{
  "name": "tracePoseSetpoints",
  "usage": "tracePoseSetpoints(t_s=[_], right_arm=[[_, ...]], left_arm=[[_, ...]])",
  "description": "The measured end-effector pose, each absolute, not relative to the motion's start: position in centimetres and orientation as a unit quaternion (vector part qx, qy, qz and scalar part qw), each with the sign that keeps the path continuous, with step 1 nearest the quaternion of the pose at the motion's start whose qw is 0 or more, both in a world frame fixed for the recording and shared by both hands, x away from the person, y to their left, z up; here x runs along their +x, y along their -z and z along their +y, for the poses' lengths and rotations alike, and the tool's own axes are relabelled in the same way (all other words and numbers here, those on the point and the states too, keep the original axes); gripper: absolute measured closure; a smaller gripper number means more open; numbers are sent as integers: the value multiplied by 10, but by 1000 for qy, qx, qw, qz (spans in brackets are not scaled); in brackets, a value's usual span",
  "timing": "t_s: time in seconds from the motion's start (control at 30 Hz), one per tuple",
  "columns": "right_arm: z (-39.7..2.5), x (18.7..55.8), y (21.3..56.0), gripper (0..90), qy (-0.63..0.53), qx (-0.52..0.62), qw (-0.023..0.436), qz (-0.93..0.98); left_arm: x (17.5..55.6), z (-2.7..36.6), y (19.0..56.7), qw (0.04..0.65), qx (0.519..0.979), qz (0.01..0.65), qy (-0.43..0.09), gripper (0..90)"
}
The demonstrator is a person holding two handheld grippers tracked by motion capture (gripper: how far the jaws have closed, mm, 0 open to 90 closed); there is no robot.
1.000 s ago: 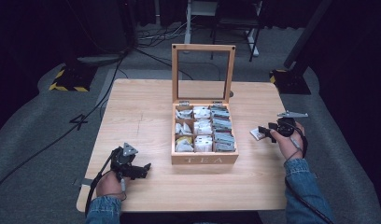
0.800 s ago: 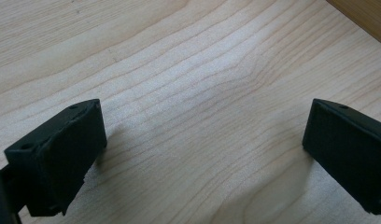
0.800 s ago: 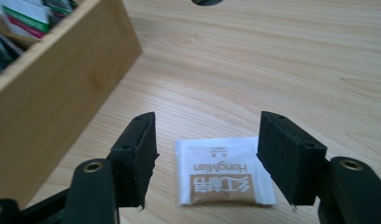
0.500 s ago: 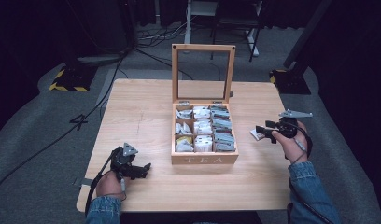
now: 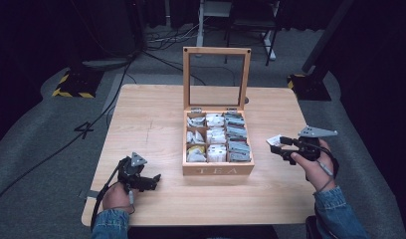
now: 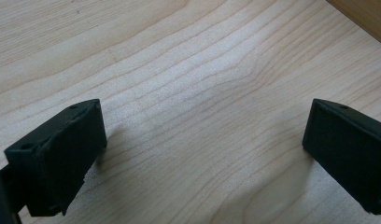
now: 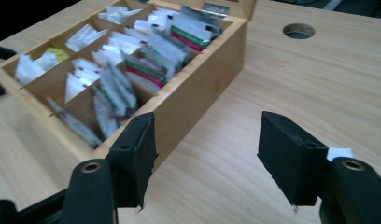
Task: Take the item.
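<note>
Just left of right gripper (image 5: 276,145), tea box (image 5: 218,169)

Left gripper (image 6: 205,154) w/ jaws spread wide apart, nothing btwn them; one black jaw at lower left, other at right edge, both rising from bottom of frame; pale wooden table (image 6: 193,93) beneath, grain running diagonally; soft shadows on the wood beside each jaw; jaws look close to the tabletop, can't tell if touching; darker wooden edge (image 6: 366,18) cuts across top right corner, well apart from the jaws.
</note>
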State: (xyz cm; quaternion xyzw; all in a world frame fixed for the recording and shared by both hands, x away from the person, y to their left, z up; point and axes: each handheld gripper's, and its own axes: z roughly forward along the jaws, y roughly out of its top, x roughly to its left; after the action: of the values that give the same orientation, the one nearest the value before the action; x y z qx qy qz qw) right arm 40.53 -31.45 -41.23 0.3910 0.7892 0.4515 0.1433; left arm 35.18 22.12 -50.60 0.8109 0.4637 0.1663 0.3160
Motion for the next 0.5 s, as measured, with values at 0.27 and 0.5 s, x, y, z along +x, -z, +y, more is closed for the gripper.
tracePoseSetpoints(t_s=[0.27, 0.5], right_arm=[[-295, 378, 428, 421, -481, 366, 155, 781], [-285, 367, 443, 402, -468, 350, 132, 801]], left_arm=[[352, 221, 506, 316, 811, 464, -166, 0], [352, 221, 506, 316, 811, 464, -166, 0]])
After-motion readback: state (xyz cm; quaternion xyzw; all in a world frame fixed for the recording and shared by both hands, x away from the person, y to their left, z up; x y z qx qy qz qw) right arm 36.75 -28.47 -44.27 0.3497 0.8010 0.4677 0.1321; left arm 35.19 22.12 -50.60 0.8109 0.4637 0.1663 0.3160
